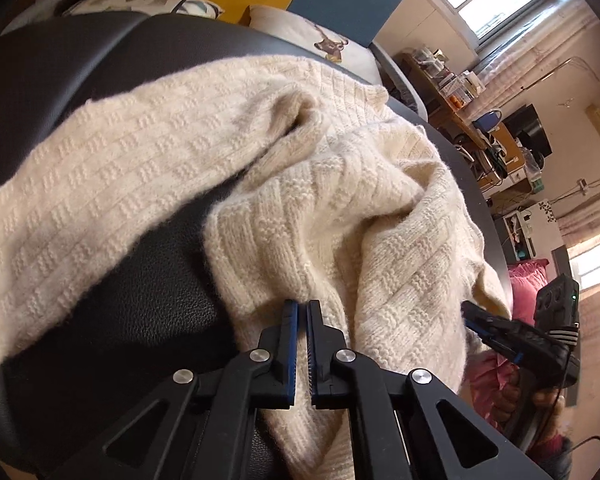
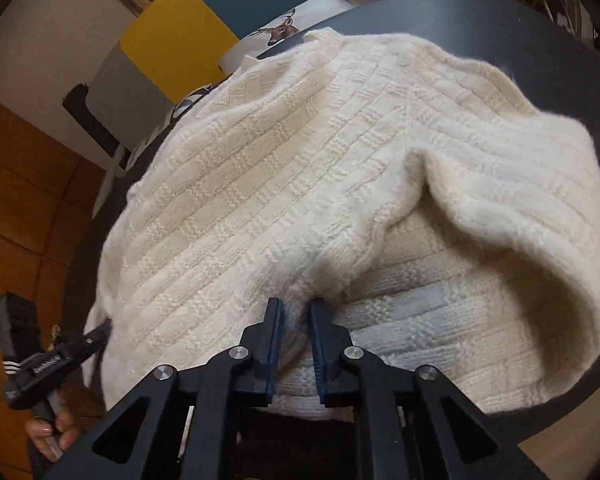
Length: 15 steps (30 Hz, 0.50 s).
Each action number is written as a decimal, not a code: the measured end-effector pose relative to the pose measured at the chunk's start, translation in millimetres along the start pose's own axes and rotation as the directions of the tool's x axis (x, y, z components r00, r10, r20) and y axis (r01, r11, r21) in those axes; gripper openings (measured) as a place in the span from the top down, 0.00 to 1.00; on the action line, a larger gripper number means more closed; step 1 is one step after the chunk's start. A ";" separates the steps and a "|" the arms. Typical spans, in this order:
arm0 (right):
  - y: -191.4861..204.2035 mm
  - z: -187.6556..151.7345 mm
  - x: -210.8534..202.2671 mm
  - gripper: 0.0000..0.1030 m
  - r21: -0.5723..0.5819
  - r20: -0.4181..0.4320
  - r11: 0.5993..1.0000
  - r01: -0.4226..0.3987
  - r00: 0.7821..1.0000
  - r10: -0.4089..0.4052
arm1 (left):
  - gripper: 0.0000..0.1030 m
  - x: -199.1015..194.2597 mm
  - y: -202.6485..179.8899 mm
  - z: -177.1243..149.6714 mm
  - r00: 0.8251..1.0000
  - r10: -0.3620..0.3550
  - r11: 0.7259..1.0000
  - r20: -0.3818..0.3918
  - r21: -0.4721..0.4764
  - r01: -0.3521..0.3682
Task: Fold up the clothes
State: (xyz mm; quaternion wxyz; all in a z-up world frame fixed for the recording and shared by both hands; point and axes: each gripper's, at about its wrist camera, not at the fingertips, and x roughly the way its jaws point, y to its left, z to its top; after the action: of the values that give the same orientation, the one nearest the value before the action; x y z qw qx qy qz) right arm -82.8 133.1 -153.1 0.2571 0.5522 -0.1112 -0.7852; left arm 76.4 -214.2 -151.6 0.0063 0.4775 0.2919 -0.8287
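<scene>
A cream knit sweater (image 2: 320, 184) lies rumpled over the dark table (image 1: 100, 64), filling mid-frame and not yet folded. Both tools pinch its near hem low in frame, likely to lift it: the left gripper (image 1: 302, 308) and right gripper (image 2: 296, 306) each clench fabric.

Black leather seat (image 1: 148, 312); cream knit sweater (image 1: 380, 208) on it.
</scene>
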 end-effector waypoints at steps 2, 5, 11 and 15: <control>11.8 2.3 -3.9 0.94 -0.071 0.018 0.996 0.062 0.998 -0.061 | 0.97 -6.5 4.4 4.3 1.000 -0.003 1.000 0.022 -0.015 0.003; 23.3 5.8 -17.0 0.97 -0.173 0.063 0.970 0.168 0.985 -0.160 | 0.97 -18.9 11.6 12.7 0.998 -0.015 0.999 0.056 -0.039 0.017; 18.9 20.5 -58.9 0.98 -0.260 0.185 0.889 0.376 0.923 -0.337 | 0.97 -51.0 34.3 28.9 0.992 -0.031 0.996 0.121 -0.079 0.041; 1.8 17.7 -78.9 0.76 -0.182 0.064 0.980 0.085 0.995 -0.074 | 0.97 -61.3 37.1 28.8 0.991 -0.019 0.998 0.132 -0.061 0.028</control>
State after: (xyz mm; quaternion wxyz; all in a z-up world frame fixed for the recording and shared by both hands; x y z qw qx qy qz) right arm -78.4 171.1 -81.9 0.2721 0.5073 -0.0231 -0.8173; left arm 97.7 -275.5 -109.8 0.0306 0.4182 0.3222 -0.8487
